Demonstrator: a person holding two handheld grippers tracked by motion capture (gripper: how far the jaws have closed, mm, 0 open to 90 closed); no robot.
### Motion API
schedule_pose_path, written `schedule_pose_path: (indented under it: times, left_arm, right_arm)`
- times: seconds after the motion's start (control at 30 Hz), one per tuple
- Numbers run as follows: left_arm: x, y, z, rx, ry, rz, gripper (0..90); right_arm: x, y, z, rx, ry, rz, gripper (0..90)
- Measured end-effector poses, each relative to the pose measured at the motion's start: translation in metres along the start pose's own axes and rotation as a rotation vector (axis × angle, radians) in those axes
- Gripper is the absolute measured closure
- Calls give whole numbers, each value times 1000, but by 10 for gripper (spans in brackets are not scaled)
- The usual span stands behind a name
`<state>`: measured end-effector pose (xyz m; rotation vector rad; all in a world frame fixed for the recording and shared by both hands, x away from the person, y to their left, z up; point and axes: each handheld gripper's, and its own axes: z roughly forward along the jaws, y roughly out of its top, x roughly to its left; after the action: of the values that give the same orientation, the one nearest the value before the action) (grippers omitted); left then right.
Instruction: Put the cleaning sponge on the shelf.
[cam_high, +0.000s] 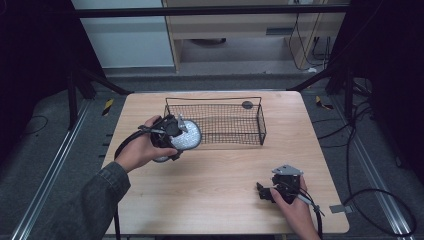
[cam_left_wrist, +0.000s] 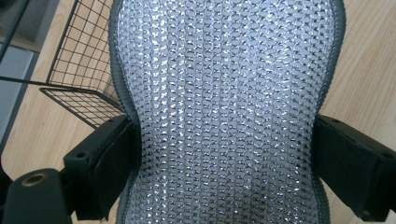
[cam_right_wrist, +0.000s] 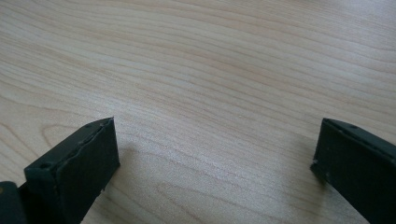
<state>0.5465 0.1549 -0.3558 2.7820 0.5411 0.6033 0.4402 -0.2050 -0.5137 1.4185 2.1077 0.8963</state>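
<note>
high view: wooden counter (cam_high: 220, 170) with a black wire basket (cam_high: 220, 122) at its far middle; the left gripper (cam_high: 172, 137), held in the left hand (cam_high: 137, 150), grips a round silvery mesh pad (cam_high: 187, 136) just at the basket's near-left corner, above the counter; the right gripper (cam_high: 265, 192), in the right hand (cam_high: 295, 207), rests low near the counter's near-right edge, well apart from the basket. left gripper view: both jaws pinch the pad (cam_left_wrist: 224, 112) at its sides, basket (cam_left_wrist: 79, 60) behind at left. right gripper view: jaws spread wide over bare counter (cam_right_wrist: 210, 84), nothing between them.
</note>
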Motion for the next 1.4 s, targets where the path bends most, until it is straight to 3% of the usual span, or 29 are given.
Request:
schedule_pose_path:
  times: [0.3,0.67,0.87,1.07,1.4]
  left_arm:
    - [7,9,1,-5,5,16,96]
    - [26,23,13,-10,9,44,97]
    - [36,28,16,-9,18,23,96]
    - [44,33,11,1,40,18,97]
    - [56,41,3,-25,62,35,97]
  right_arm:
    - [0,0,0,0,0,0,4]
    - [0,0,0,-1,0,-2,4]
    - [1,0,0,0,-2,6,3]
    - [0,0,0,0,-2,3,4]
    - [0,0,0,1,0,0,4]
